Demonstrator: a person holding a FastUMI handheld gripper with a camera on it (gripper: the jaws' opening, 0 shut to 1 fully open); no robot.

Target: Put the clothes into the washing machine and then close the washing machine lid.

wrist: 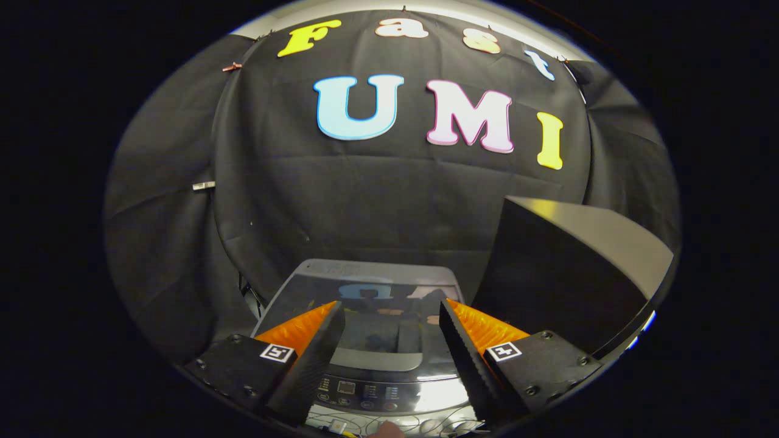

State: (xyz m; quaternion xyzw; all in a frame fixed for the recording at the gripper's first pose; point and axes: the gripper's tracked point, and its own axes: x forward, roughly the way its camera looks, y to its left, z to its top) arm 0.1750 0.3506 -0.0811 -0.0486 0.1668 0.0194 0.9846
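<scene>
Fingers (392, 310) spread wide, holding nothing. Washing machine (371, 359) sits directly below and ahead, between the fingers; its glossy lid (371, 298) looks closed flat, control panel (359, 389) nearest the fingers. Dark box (566, 267) stands just right of the machine. No clothes seen here. Lid's hinge edge likely lies far side, so opening probably means lifting from the near edge.

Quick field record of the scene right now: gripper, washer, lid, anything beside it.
gripper: open, fingers apart, nothing between them
washer: just ahead of and below the fingers
lid: down, glossy top reflecting the wall
control panel: at the washer's near edge, between the fingers
box: dark, beside the washer, beyond the right finger
clothes: cannot tell
</scene>
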